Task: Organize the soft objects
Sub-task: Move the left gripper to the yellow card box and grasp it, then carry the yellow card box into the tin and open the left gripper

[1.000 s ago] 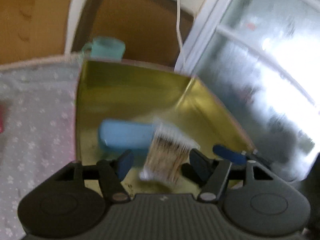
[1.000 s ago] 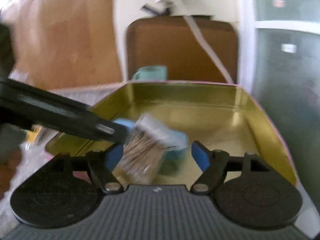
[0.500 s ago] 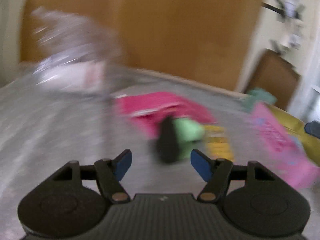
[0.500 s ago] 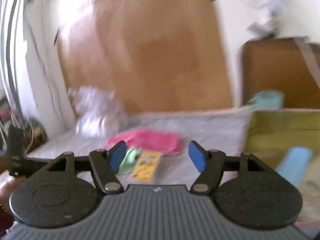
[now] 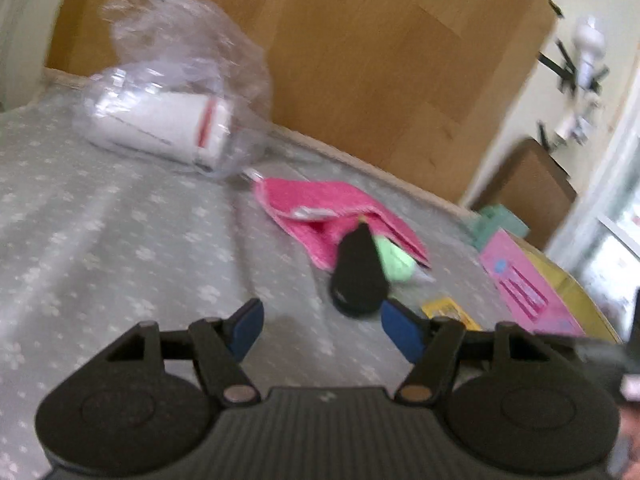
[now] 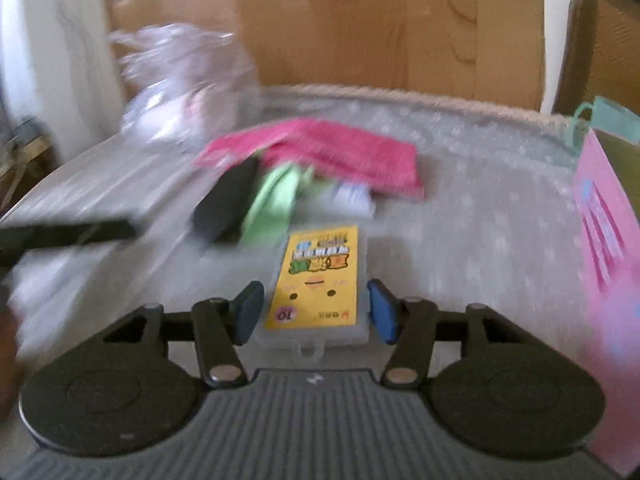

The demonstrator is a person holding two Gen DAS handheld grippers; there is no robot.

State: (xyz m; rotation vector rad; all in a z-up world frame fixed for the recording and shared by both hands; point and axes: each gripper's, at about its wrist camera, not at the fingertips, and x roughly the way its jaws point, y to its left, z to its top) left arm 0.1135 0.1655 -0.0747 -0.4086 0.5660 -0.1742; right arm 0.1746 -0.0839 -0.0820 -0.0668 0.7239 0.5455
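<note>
Your right gripper point(image 6: 316, 312) is closing its jaws around a clear plastic case with a yellow label point(image 6: 318, 280), which is lying flat on the grey flowered cloth point(image 6: 480, 208). The case is sitting between the blue pads point(image 6: 382, 316); narrow gaps are showing on both sides, so the pads are not pressing yet. The label is reading upside down to you: a cartoon face, a pink disc marked "10", and a banner of coloured characters too blurred to read.

Your left gripper point(image 5: 322, 328) is hanging about half open over the same cloth, with nothing between its pads. Just beyond its tips a black soft item point(image 5: 358, 276) is lying against a light green one point(image 5: 394, 260), both partly tucked under the folded pink towel point(image 5: 332, 208). A white tag on the towel is showing, print unreadable.

Further back, a crumpled clear plastic bag point(image 5: 180, 80) is holding a white roll with a red stripe point(image 5: 160, 128); its dark lettering is not resolving. At the right, the pink side of a box point(image 5: 524, 284) is carrying blue and pink printing, illegible and cut off by the frame edge. A teal mug point(image 6: 608, 116) is partly hidden behind it. In the right wrist view, motion blur is smearing the bag and the dark bar entering at left.
</note>
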